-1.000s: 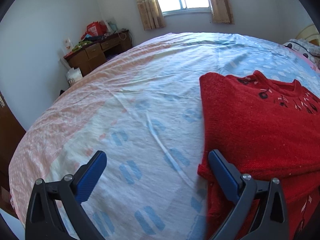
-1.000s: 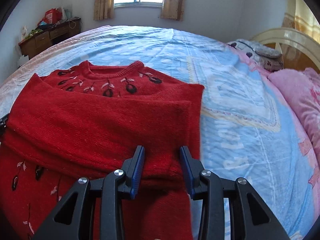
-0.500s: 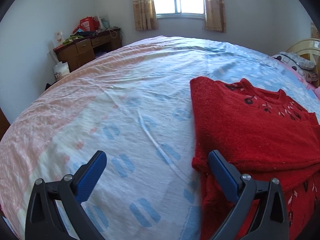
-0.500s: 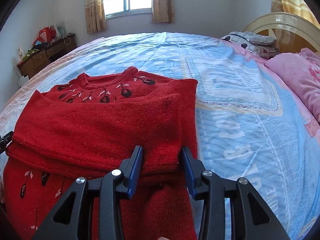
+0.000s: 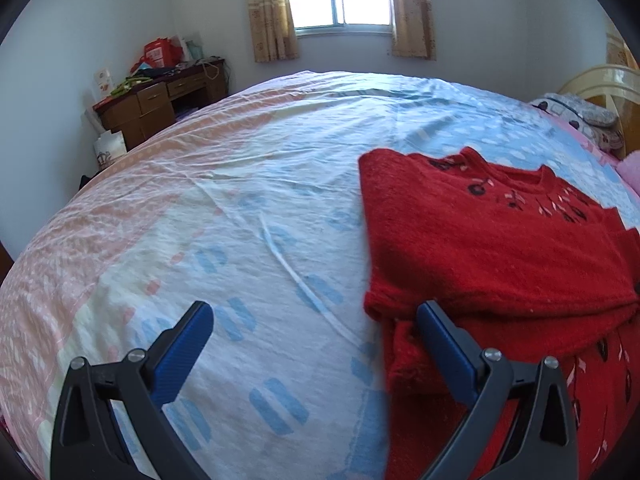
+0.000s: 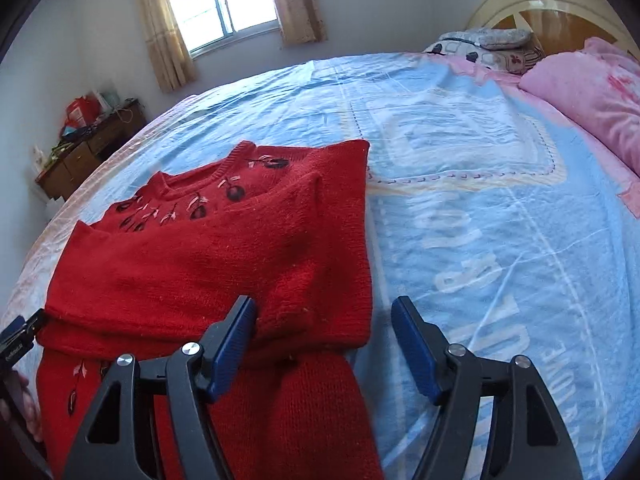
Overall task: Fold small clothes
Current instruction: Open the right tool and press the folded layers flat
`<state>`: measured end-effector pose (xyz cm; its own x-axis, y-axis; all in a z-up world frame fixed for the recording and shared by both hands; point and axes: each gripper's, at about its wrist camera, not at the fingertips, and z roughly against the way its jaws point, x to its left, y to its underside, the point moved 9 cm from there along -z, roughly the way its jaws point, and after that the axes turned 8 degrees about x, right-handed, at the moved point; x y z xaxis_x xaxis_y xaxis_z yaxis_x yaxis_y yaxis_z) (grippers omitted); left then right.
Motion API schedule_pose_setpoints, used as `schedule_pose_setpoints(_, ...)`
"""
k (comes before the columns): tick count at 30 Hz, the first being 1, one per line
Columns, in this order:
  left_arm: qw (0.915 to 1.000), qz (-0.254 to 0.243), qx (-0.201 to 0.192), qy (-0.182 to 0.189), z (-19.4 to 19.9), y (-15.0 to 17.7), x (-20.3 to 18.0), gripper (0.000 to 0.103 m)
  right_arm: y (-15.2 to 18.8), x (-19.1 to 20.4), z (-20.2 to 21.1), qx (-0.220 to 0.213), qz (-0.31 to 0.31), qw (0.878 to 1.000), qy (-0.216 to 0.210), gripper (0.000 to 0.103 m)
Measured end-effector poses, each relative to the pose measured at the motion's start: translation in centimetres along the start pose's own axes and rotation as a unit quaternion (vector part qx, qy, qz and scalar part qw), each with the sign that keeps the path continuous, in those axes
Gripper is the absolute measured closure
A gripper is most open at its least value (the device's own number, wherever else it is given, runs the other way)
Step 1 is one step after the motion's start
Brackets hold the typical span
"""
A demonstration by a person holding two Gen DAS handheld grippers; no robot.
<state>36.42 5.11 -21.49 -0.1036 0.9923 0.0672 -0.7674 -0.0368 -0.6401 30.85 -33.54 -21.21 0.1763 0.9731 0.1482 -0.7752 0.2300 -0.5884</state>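
A small red knitted sweater (image 6: 224,264) with dark flower embroidery lies on the bed, its sleeves folded across the chest. In the left wrist view the sweater (image 5: 492,248) fills the right side. My left gripper (image 5: 316,320) stands wide open over the sheet at the sweater's left edge, its right finger resting by the folded sleeve, nothing pinched. My right gripper (image 6: 324,312) hovers at the sweater's right edge. Its jaws are opening, and the folded sleeve's corner lies between them, free of the pads.
The bed sheet (image 5: 224,208) is pale blue and pink, wrinkled. Pink pillows (image 6: 592,92) and a headboard (image 6: 552,4) lie at the far right. A wooden desk (image 5: 160,104) with clutter stands by the wall left of the window. A hand (image 6: 20,400) shows at the lower left edge.
My right gripper's jaws have spread apart and released the sleeve fold they were pinching; that wrist has also rolled. The left gripper stays wide open, its view tilted slightly.
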Motion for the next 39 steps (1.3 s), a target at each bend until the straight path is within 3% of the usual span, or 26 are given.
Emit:
schedule_pose_setpoints(4, 0.9999, -0.011, 0.001, -0.006, 0.1, 0.1, -0.4, 0.000, 0.2, 0.2, 0.2, -0.006, 0.006, 1.000, 0.004, 0.032)
schedule_pose_setpoints(15, 0.9996, -0.018, 0.008, 0.019, 1.8, 1.1, -1.2, 0.000, 1.0, 0.2, 1.2, -0.010, 0.012, 1.000, 0.003, 0.032)
schedule_pose_setpoints(22, 0.9991, -0.026, -0.018, 0.030, 4.9, 0.9, -1.2, 0.000, 1.9, 0.9, 3.7, -0.022, 0.013, 1.000, -0.009, 0.032)
schedule_pose_setpoints(39, 0.9975, -0.046, -0.003, 0.054, 8.7, 3.9, -0.5, 0.000, 7.8, 4.1, 7.9, 0.012, 0.055, 0.998, -0.030, 0.032)
